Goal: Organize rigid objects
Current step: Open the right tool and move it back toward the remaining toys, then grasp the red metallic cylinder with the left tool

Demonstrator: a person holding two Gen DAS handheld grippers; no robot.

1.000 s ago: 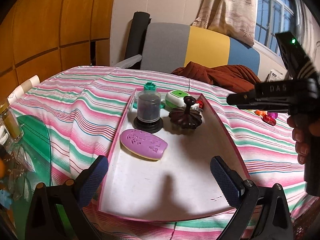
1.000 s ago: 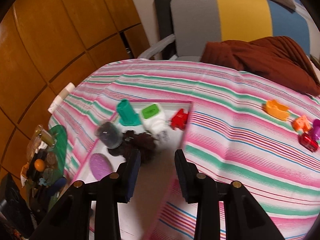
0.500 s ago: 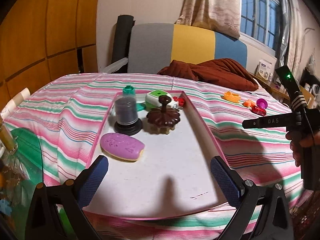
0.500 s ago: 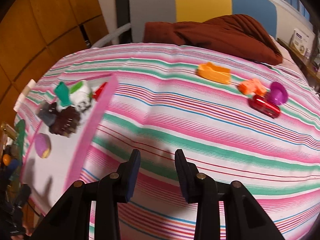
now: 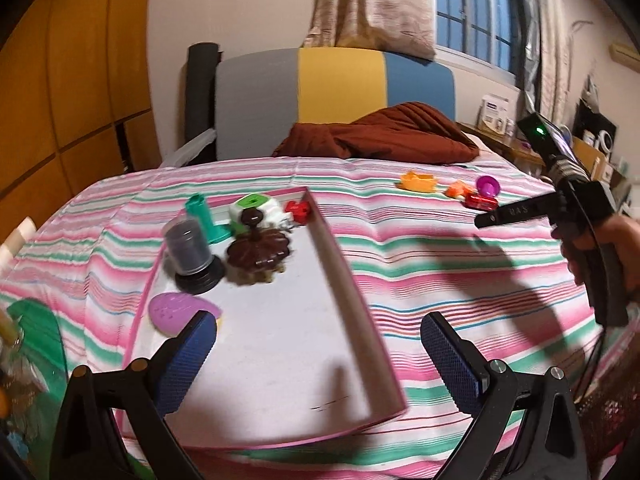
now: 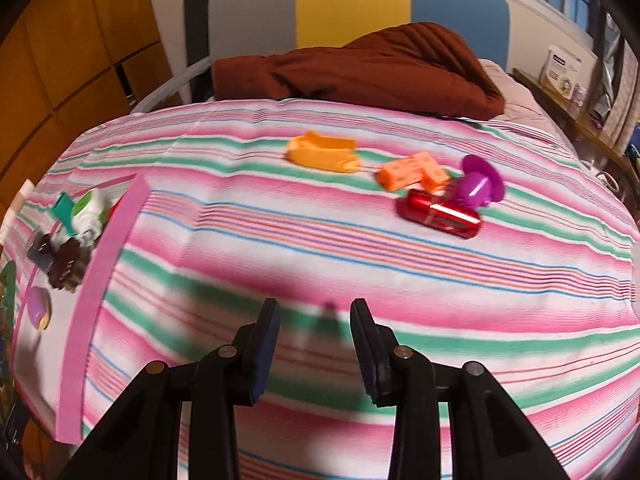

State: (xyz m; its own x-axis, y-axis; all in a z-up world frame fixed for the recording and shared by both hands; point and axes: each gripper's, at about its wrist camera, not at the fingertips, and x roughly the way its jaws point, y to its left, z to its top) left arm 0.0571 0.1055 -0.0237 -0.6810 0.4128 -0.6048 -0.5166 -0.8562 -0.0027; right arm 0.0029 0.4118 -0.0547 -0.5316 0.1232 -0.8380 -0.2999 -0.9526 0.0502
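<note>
On the left side of the bed [image 6: 320,248], near its left edge, lies the pink-rimmed tray [image 5: 340,256]. Inside it, at the near left, is a purple oval [image 5: 176,310]; behind that a dark jar [image 5: 188,246], a teal piece [image 5: 202,216], a brown ridged lid [image 5: 258,250], a white-and-green block [image 5: 256,208] and a small red piece [image 5: 298,211] crowd the far end. The near half of the tray floor is bare.

The left tongs [image 5: 318,354] hover over the tray's near end with the jaws wide apart and nothing between them. Judging by that, they are idle and not in this step.

To the right of the tray, toward the far right part of the bed, four things still lie loose on the striped cover: an orange boat shape [image 6: 324,154], an orange brick [image 6: 414,170], a red cylinder [image 6: 438,214] and a purple cup [image 6: 480,186]. The last three are touching or just beside one another; the boat lies a little apart to their left.

The right tongs [image 6: 316,354], held by a hand [image 5: 612,248], point down at the cover, well short of that cluster. Their jaws stand a modest way apart, empty.

The step in hand looks like the reach for the next loose piece. The red cylinder is nearest and its smooth round body may roll, so the next move probably calls for going forward and right, widening the jaws, and closing across its short width without nudging the brick or cup. Which piece is meant cannot be told.
</note>
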